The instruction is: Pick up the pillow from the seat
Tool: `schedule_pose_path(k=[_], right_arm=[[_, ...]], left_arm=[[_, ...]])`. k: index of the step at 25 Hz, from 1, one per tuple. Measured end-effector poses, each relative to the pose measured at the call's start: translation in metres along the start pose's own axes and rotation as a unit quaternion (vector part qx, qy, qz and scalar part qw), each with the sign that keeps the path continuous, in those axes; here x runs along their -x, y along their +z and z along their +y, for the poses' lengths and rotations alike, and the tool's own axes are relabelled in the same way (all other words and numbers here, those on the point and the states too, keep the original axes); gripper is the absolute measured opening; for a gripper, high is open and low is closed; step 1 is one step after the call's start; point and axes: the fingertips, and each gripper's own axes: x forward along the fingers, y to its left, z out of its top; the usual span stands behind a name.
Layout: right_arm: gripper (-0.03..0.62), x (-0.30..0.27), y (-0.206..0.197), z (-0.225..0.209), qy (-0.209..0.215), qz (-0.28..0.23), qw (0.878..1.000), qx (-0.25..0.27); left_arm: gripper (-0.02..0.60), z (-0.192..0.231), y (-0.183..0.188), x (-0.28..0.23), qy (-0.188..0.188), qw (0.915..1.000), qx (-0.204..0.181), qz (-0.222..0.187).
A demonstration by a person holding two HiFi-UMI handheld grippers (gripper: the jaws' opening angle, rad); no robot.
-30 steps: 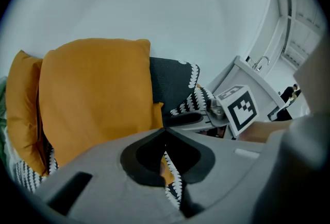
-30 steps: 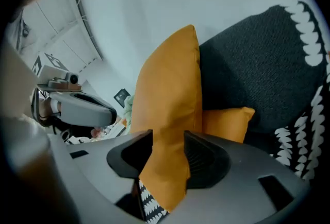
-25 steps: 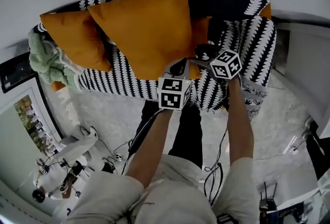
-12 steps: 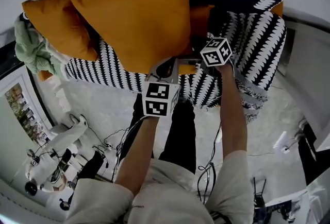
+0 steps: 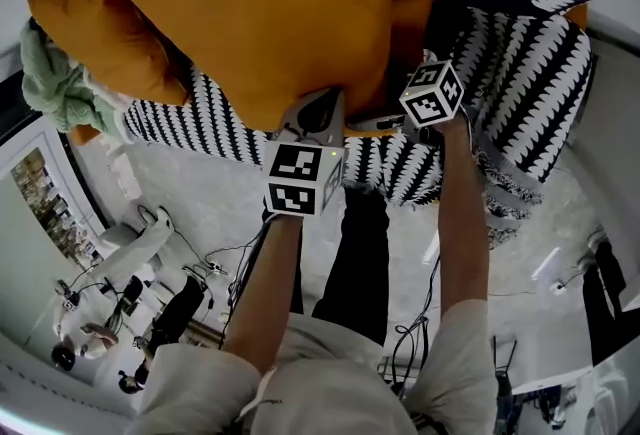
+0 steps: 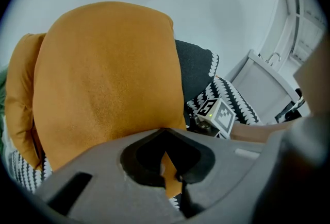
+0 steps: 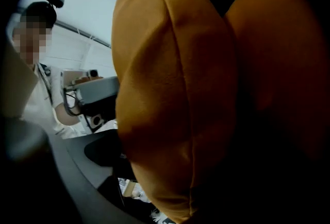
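A big orange pillow point(image 5: 270, 13) is raised off the black-and-white seat point(image 5: 520, 83). My left gripper point(image 5: 318, 108) is at its lower edge. In the left gripper view the jaws point(image 6: 167, 169) are shut on a fold of the pillow's point(image 6: 108, 79) orange fabric. My right gripper point(image 5: 405, 118) is beside the pillow's lower right corner, its marker cube point(image 6: 219, 115) showing past the pillow. Its jaws are opening. In the right gripper view the pillow point(image 7: 170, 104) bulges between them and only the left jaw shows clearly; the other is lost in shadow.
A second orange pillow point(image 5: 95, 33) and a green throw point(image 5: 55, 88) lie at the seat's left end. A smaller orange cushion point(image 5: 410, 18) leans behind the lifted pillow. Cables and gear point(image 5: 150, 293) lie on the floor, and another person point(image 7: 31, 79) stands nearby.
The pillow and both grippers have risen toward the head camera, so the pillow now fills more of the head view. The left gripper has kept its hold throughout.
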Motion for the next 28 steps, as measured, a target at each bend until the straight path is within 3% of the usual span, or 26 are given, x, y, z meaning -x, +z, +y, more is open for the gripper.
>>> schedule_pose_path(k=[3, 10, 13, 19, 28], right_arm=[[0.500, -0.011, 0.002, -0.016, -0.043, -0.001, 0.999, -0.008], [0.486, -0.014, 0.007, -0.010, -0.079, -0.045, 0.996, -0.011], [0.394, -0.017, 0.008, 0.001, -0.099, -0.054, 0.993, -0.013], [0.279, -0.048, 0.007, 0.039, -0.159, -0.065, 0.985, -0.011], [0.236, -0.070, 0.016, 0.106, -0.269, -0.089, 0.959, -0.022]], left_arm=[[0.008, 0.001, -0.002, -0.005, -0.001, 1.0000, 0.001, 0.009], [0.008, 0.005, 0.000, -0.002, 0.003, 0.9999, 0.011, 0.011], [0.009, 0.001, -0.001, 0.010, 0.006, 0.9998, 0.021, 0.004], [0.009, -0.010, -0.002, 0.052, -0.006, 0.9995, 0.029, -0.013], [0.009, 0.012, 0.009, 0.127, -0.014, 0.9980, 0.034, -0.051]])
